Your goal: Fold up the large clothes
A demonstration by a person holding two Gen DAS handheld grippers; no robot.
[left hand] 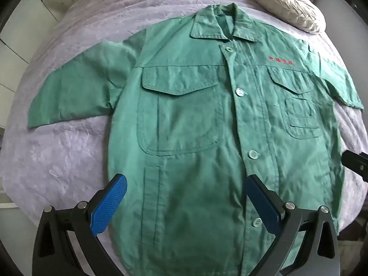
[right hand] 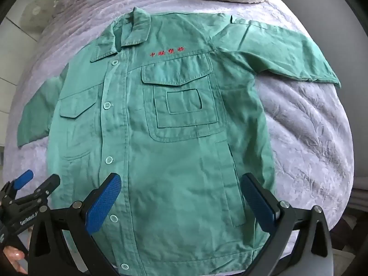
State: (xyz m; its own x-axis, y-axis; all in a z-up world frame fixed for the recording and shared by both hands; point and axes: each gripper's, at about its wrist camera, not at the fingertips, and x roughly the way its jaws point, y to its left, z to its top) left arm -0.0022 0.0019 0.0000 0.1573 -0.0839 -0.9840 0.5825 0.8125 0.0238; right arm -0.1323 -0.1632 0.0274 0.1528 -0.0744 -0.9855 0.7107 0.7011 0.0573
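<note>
A green jacket (left hand: 195, 119) is spread flat, buttoned and face up, on the bed (left hand: 76, 151); being soft, limp yet fairly thick cloth, it is best pinched at hem corners or sleeve cuffs by the left gripper (left hand: 184, 207) and right gripper (right hand: 181, 204), whose jaws are held wide apart and empty.

Green work jacket (left hand: 195, 119): matt woven cloth, creased, glossy plastic buttons (left hand: 240, 92), red embroidered lettering (right hand: 167, 51). Lilac bedspread (left hand: 76, 156): soft, crinkled texture. Cream pillow (left hand: 287, 4): ruched fabric. Gripper pads (right hand: 103, 204): blue knurled rubbery plastic on matt black frames, bare metal pins (left hand: 289, 205).
</note>
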